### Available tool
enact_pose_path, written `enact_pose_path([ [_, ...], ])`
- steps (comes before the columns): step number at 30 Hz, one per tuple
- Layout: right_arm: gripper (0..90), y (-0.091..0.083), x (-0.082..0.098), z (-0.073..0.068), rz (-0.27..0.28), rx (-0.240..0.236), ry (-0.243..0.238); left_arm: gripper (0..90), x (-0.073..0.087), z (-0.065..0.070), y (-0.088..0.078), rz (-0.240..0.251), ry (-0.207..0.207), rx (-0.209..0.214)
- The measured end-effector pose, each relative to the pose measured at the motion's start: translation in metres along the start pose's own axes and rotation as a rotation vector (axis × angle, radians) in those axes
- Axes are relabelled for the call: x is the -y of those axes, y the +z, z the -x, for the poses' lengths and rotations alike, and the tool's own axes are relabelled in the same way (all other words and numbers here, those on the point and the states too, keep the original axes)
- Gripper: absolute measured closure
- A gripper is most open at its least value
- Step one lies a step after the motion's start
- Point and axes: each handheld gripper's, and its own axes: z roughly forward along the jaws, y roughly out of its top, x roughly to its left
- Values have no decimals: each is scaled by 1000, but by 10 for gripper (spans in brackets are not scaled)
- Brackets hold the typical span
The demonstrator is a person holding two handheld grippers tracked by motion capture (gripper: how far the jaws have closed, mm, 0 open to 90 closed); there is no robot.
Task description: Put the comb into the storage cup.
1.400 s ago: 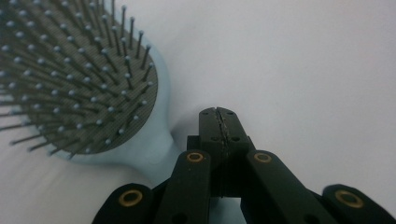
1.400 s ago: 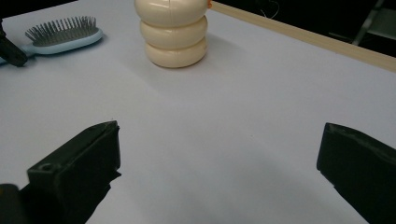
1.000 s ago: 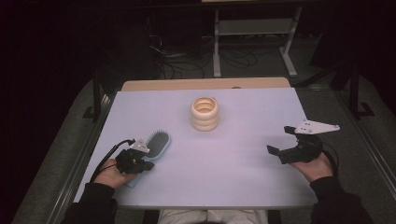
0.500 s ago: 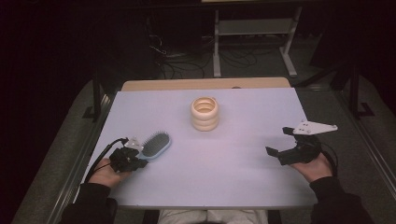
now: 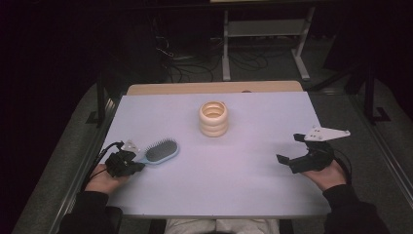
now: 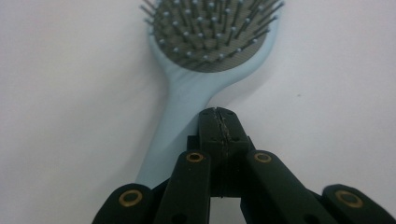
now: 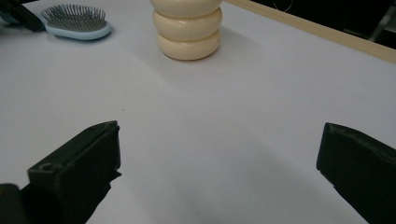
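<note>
Left tongs (image 6: 218,114) have retreated, closed, off the hairbrush (image 6: 205,56) handle.

One blue hairbrush (image 5: 160,150) is seen just in front of the left gripper (image 5: 127,163). One cream ring-shaped holder (image 5: 213,118) is seen farther off. Two grippers are counted, with the right gripper (image 5: 297,155) as the second.

A pale blue hairbrush (image 5: 160,151) lies flat on the white counter (image 5: 234,180), dark bristles up, at the near left. Its oval head points toward the middle and far side of the counter; its handle runs back toward the near left edge. Well apart from it, nearer the far middle, stands an upright cream holder (image 5: 213,118) shaped like three stacked rings, open at the top.
</note>
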Motion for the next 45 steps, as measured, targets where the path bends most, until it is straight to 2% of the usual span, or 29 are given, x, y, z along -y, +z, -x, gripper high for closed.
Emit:
enact_pose_path([
  [5, 0, 1, 0, 0, -6, -2, -1, 900, 3, -7, -5, 11, -30, -9],
  [19, 0, 1, 0, 0, -10, -8, -6, 900, 7, -15, -12, 11, -45, -58],
  [22, 0, 1, 0, -1, -11, -6, -4, 900, 7, -13, -16, 7, -28, -59],
  [25, 0, 1, 1, -1, -16, -1, -6, 900, 6, -11, -26, 24, -7, -54],
  [28, 0, 1, 0, -1, -14, -5, -7, 900, 6, -13, -39, 68, 25, -32],
  [33, 0, 0, 0, -3, 8, -50, -9, 900, 4, -21, -58, 139, 62, -31],
  [34, 0, 0, 0, -3, 8, -52, -11, 896, 2, -23, -61, 152, 70, -20],
  [36, 0, 0, 0, -3, 6, -50, -11, 798, -1, -27, -67, 168, 85, 1],
  [39, 0, 0, 0, -3, 5, -48, -9, 747, -8, -29, -74, 182, 123, 28],
  [43, 0, 1, 0, -2, -1, -46, -9, 564, -21, -28, -81, 181, 181, 88],
  [45, 0, 2, 0, -2, -5, -48, -8, 488, -28, -27, -81, 163, 196, 119],
])
